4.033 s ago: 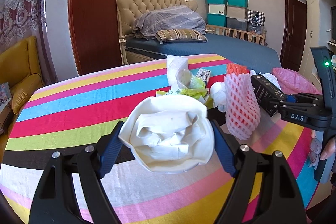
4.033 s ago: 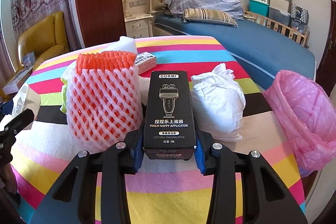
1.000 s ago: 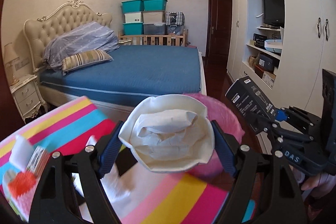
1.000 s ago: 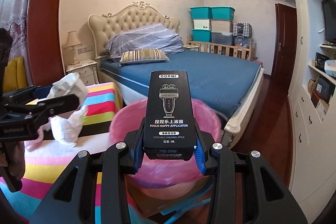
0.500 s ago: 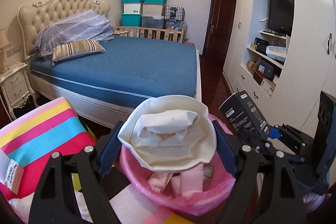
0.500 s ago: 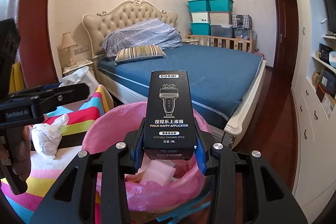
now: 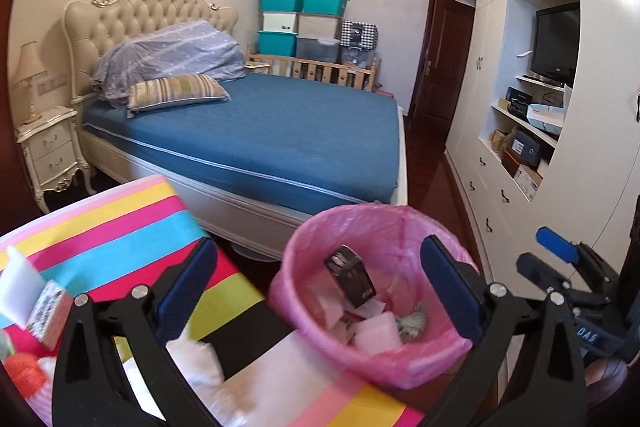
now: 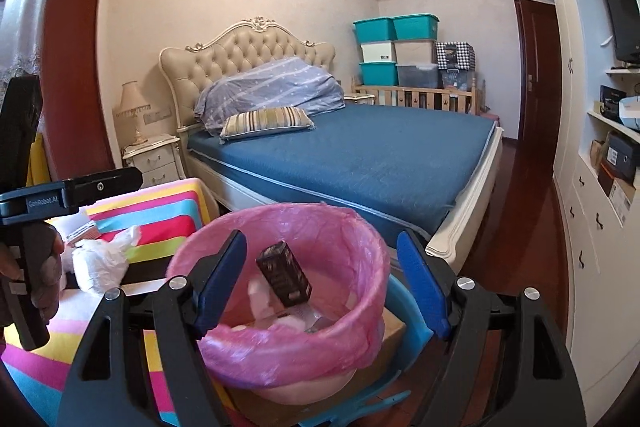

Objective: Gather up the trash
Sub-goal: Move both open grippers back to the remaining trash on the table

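Note:
A bin with a pink liner (image 7: 304,251) (image 8: 348,227) stands beside the striped table. The black box (image 7: 352,281) (image 8: 285,277) lies tilted inside it among white paper trash (image 7: 376,333). My left gripper (image 7: 320,283) is open and empty, its jaws wide over the bin. My right gripper (image 8: 322,277) is open and empty, also over the bin; it shows at the right of the left wrist view (image 7: 560,267). A crumpled white bag (image 8: 102,261) (image 7: 196,359), a small carton (image 7: 50,309) and an orange foam net (image 7: 24,371) stay on the table.
The striped tablecloth (image 7: 120,223) (image 8: 168,211) ends at the bin. A blue bed (image 7: 272,131) lies behind, a nightstand (image 7: 52,151) to its left, white cupboards (image 7: 560,187) on the right. A blue object and cardboard (image 8: 404,327) sit under the bin.
Both grippers have opened. The white paper cup has left the left gripper and the black box has left the right gripper; the box now lies in the pink bin.

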The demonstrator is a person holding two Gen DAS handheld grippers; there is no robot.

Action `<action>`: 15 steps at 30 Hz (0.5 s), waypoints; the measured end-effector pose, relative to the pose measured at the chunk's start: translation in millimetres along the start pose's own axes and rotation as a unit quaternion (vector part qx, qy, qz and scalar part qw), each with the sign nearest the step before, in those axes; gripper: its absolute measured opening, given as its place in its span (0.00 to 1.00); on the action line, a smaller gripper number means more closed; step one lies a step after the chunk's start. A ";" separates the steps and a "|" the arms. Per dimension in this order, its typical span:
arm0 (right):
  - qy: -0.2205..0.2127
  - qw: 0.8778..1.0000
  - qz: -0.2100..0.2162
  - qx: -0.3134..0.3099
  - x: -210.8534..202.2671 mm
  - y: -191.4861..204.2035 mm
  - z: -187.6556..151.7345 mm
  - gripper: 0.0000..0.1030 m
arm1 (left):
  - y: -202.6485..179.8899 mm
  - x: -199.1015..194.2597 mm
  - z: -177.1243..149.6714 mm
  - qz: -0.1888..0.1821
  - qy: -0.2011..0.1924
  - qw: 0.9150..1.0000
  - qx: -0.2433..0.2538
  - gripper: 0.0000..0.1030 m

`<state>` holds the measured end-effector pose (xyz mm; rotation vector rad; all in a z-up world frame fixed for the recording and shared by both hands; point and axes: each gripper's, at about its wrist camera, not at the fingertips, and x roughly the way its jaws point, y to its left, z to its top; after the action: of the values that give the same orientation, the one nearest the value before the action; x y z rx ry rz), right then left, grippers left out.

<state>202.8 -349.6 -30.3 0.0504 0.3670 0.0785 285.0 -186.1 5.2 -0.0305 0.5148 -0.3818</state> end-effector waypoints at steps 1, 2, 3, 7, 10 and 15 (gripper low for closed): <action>-0.001 1.000 0.001 -0.001 -2.9 3.3 0.2 0.72 | 1.9 -5.4 -1.6 0.004 -0.001 1.000 0.002 0.95; 0.000 1.000 0.003 0.001 -6.2 8.2 -0.6 0.72 | 4.0 -11.9 -4.1 0.010 -0.003 1.000 0.005 0.95; 0.001 1.000 0.004 0.003 -8.8 12.9 -0.9 0.72 | 4.7 -17.7 -6.3 0.015 -0.005 1.000 0.008 0.95; 0.005 1.000 0.005 0.015 -19.1 28.9 -4.8 0.72 | 9.5 -40.6 -14.6 0.034 -0.004 0.999 0.021 0.95; 0.003 1.000 0.015 0.019 -28.0 45.8 -12.3 0.72 | 9.7 -63.7 -25.6 0.048 -0.014 0.998 0.041 0.96; 0.016 0.999 0.041 0.011 -35.0 80.5 -24.4 0.72 | 17.4 -106.5 -52.5 0.078 -0.033 0.994 0.073 0.96</action>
<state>156.0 -271.6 -35.5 0.0858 0.3971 0.1563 180.2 -127.8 7.8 0.1378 0.4190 -0.2639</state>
